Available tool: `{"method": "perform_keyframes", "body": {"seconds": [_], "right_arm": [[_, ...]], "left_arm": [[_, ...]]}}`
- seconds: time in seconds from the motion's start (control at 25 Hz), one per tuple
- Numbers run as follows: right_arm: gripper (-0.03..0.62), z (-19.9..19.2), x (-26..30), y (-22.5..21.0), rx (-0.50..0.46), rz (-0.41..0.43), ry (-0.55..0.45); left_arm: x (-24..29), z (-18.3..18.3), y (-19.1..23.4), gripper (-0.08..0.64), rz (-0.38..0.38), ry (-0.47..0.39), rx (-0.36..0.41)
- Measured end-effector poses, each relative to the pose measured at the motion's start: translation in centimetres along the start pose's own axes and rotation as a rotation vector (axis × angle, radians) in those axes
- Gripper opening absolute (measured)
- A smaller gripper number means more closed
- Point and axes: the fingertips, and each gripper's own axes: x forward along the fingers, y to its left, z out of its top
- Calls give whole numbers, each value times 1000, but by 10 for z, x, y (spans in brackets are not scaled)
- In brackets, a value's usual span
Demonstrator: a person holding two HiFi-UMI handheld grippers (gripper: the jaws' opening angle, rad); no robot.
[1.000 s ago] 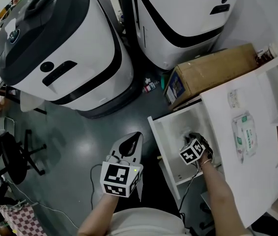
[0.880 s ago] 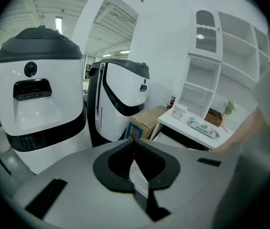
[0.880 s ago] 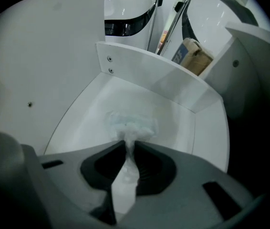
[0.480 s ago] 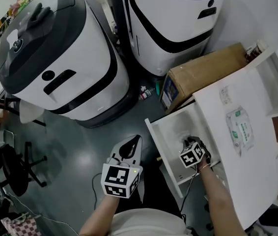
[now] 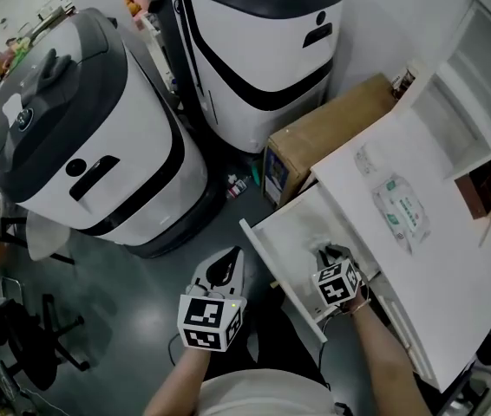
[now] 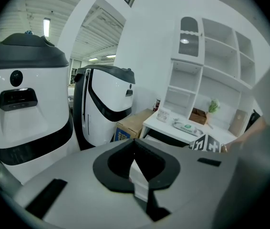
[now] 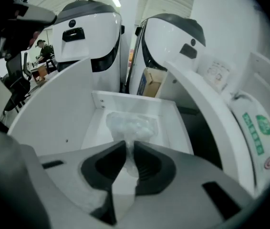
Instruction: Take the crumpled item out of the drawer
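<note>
Right gripper view, entry one: what is logged? asks the checker.

Keeper: Right gripper (image 7: 129,151). The jaws have just been closing and stand nearly together, pinching a thin neck of the crumpled item (image 7: 131,125), which is a wad of clear plastic film. The bulk of the wad hangs beyond the tips, inside the walls of the open drawer (image 7: 97,128). I cannot tell whether it is clear of the drawer floor.

Checker: Entry two?

Keeper: Left gripper (image 5: 235,256). Jaws together, nothing held. It is over the room floor beside the drawer front, not touching it.

Checker: Hazards, in order.

Keeper:
- **Slip:** the hold is on a narrow twist of slick film, not on the body of the wad. A quick lift or a swing could pull the neck out from between the pads and drop the item back into the drawer.
- **Snag:** the loose bulk trails below the tips. It could catch on the drawer's front wall, or on the edge of the desk top (image 5: 419,267) just above.
- **Tear:** if the wad snags while the jaws hold firm, the thin film may rip and leave part of it behind.
- **Drawer drag:** nothing steadies the drawer, so a catch could tug it along.
</note>
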Motion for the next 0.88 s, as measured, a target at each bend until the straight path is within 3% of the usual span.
{"method": "perform_keyframes", "body": {"seconds": [0.68, 0.88], "right_arm": [[57, 6, -126, -37, 376, -253, -277], [57, 7, -168, -43, 425, -351, -353]], "left_arm": [[5, 18, -31, -9, -180, -13, 111], [4, 25, -42, -9, -226, -18, 148]]}}
